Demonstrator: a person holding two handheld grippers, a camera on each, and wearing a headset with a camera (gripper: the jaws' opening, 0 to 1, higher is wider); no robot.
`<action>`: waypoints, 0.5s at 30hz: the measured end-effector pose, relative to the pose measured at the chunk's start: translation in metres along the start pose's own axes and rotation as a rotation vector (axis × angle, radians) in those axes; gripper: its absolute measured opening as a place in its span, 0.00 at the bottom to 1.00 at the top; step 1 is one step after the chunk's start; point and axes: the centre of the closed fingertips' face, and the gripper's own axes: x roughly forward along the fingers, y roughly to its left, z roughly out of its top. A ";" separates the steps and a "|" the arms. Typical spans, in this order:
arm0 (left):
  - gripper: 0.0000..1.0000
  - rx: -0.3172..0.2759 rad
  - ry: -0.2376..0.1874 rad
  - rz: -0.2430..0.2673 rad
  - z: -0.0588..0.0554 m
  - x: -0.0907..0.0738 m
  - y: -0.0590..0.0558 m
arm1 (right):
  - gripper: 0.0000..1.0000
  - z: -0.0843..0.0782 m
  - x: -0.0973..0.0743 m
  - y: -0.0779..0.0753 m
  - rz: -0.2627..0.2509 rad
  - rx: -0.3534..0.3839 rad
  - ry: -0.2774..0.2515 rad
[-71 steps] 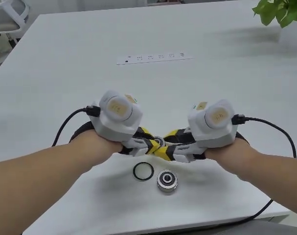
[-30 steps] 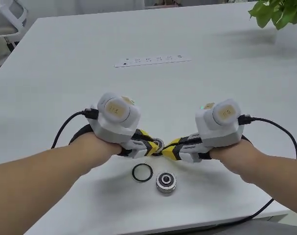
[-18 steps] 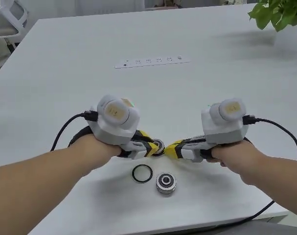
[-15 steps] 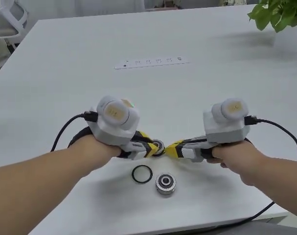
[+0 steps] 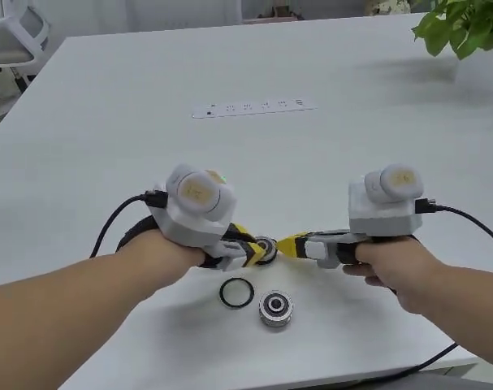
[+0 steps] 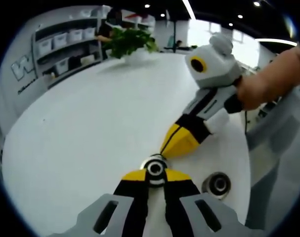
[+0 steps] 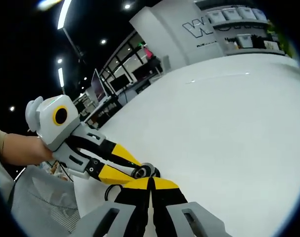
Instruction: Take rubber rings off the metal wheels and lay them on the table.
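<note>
My left gripper (image 5: 258, 251) is shut on a small metal wheel (image 5: 267, 246) and holds it above the table; in the left gripper view the wheel (image 6: 155, 168) sits between the yellow tips. My right gripper (image 5: 283, 244) comes in from the right, shut, with its tips against the wheel's rim (image 7: 144, 171). I cannot tell whether it pinches a ring there. A loose black rubber ring (image 5: 236, 293) lies on the table below the grippers. Beside it stands a second metal wheel (image 5: 275, 308), which appears in the left gripper view as well (image 6: 219, 183).
The white table (image 5: 311, 162) runs far ahead. A white power strip (image 5: 254, 106) lies at its middle, and a green plant (image 5: 461, 28) stands at the far right corner. Black cables trail from both grippers. The table's front edge is close below the wheel.
My right gripper has drawn back to the right and levelled out, so its tips now only touch the held wheel. The left gripper has kept its hold on the wheel.
</note>
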 end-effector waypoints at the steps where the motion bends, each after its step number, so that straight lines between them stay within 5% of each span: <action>1: 0.11 0.002 0.001 0.003 0.000 0.000 0.000 | 0.00 0.000 0.000 0.000 -0.002 -0.006 0.004; 9: 0.11 0.003 0.006 0.017 -0.001 0.001 0.001 | 0.00 0.002 0.003 0.003 0.003 -0.016 0.006; 15: 0.11 0.022 0.013 0.030 -0.001 0.001 0.000 | 0.00 0.002 0.008 0.009 0.013 -0.101 0.035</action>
